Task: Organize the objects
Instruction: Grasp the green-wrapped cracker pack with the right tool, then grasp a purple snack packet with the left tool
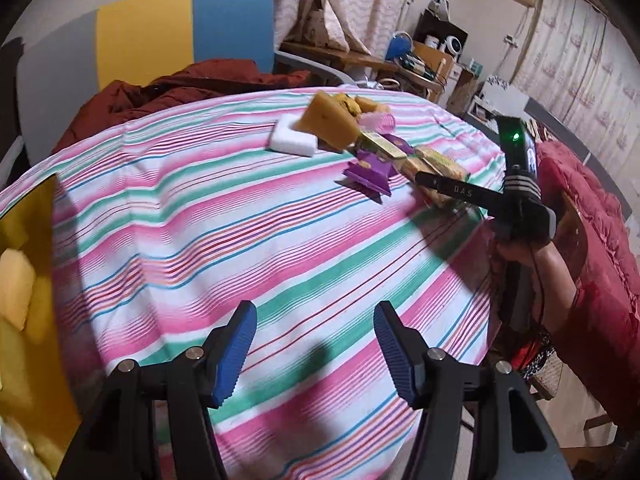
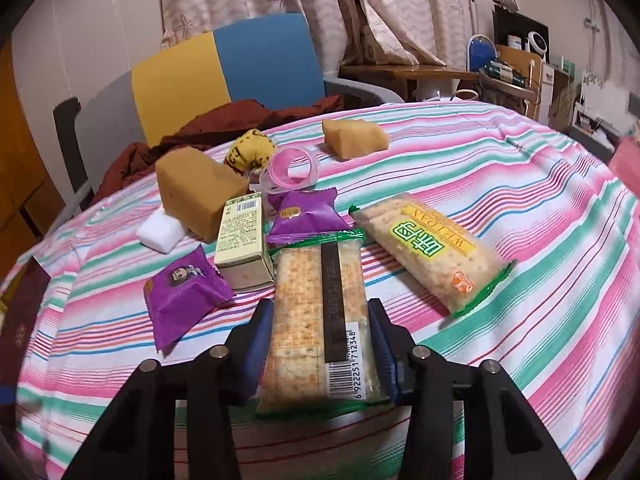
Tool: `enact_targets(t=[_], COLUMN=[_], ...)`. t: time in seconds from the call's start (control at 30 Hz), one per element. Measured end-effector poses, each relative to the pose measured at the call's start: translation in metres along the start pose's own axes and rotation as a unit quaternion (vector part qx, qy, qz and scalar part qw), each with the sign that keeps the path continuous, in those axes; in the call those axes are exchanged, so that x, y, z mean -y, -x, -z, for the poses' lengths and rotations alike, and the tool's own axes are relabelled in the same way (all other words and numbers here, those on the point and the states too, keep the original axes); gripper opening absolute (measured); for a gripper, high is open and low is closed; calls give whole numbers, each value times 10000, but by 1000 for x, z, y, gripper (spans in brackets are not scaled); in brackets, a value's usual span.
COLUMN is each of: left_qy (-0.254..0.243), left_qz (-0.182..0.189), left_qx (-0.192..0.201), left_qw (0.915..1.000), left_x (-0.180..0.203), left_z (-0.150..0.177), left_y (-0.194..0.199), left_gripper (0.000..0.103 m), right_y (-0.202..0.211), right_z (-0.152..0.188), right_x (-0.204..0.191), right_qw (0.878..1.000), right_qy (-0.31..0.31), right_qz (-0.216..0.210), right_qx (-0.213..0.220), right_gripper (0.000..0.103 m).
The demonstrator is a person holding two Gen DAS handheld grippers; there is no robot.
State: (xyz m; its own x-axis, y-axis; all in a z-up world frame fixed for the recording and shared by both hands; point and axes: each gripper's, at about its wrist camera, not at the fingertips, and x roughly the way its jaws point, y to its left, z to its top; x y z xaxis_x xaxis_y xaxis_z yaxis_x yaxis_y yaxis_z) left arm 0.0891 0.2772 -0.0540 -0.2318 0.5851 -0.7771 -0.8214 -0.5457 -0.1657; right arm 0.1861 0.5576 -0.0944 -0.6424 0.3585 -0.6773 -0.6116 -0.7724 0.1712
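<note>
**Right gripper clamps a cracker pack; left gripper hangs open**

The striped tablecloth fills both views, and every place here is told from it. Behind its far edge stands a chair with yellow and blue back panels, a dark red garment bunched against it. On the cloth's far half sits a big tan sponge block, resting partly on a white foam block. Toward the cloth's middle, the right gripper has both blue pads pressed to the sides of a cracker pack, barcode end nearest the camera. A second cracker pack lies just right of it, flat on the cloth. A pale green carton lies just left, with one purple snack packet nearer the cloth's left edge and another purple packet just beyond the held pack. Smaller still: a pink ring farther back. Over the near stripes, the left gripper hovers, jaws spread wide, nothing between them.
</note>
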Motion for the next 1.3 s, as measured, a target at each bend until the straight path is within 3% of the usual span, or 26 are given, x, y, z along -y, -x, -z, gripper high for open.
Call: enact_targets(t=[0.2, 0.43, 0.63, 0.8, 0.93, 1.0, 1.07, 1.3], left_qy=[-281, -465, -952, -905, -855, -870, -886, -782], left_qz=[117, 468, 371, 74, 163, 327, 545, 579], left_qx=[-155, -77, -26, -46, -123, -131, -122, 1], left_qw=[9994, 9978, 9948, 9959, 9961, 9956, 9945, 9953], left_x=[19, 40, 62, 62, 60, 59, 58, 52], left_z=[-24, -75, -113, -116, -114, -114, -112, -104], left_y=[-34, -74, -112, -139, -148, -148, -147, -142], left_gripper=[62, 63, 65, 64, 61, 54, 53, 50], right_y=[2, 4, 4, 3, 2, 2, 2, 1], right_z=[5, 9, 10, 10, 10, 10, 10, 9], right_x=[3, 7, 6, 8, 5, 6, 6, 6], right_qw=[9996, 9989, 9989, 9987, 9990, 9989, 9989, 9991], right_qy=[-209, -366, -334, -357, -295, -305, -302, -239], right_qz=[-67, -121, -67, -72, 6, -5, -1, 64], right_qx=[164, 282, 329, 351, 350, 353, 354, 356], right_gripper=[46, 46, 46, 46, 46, 46, 46, 46])
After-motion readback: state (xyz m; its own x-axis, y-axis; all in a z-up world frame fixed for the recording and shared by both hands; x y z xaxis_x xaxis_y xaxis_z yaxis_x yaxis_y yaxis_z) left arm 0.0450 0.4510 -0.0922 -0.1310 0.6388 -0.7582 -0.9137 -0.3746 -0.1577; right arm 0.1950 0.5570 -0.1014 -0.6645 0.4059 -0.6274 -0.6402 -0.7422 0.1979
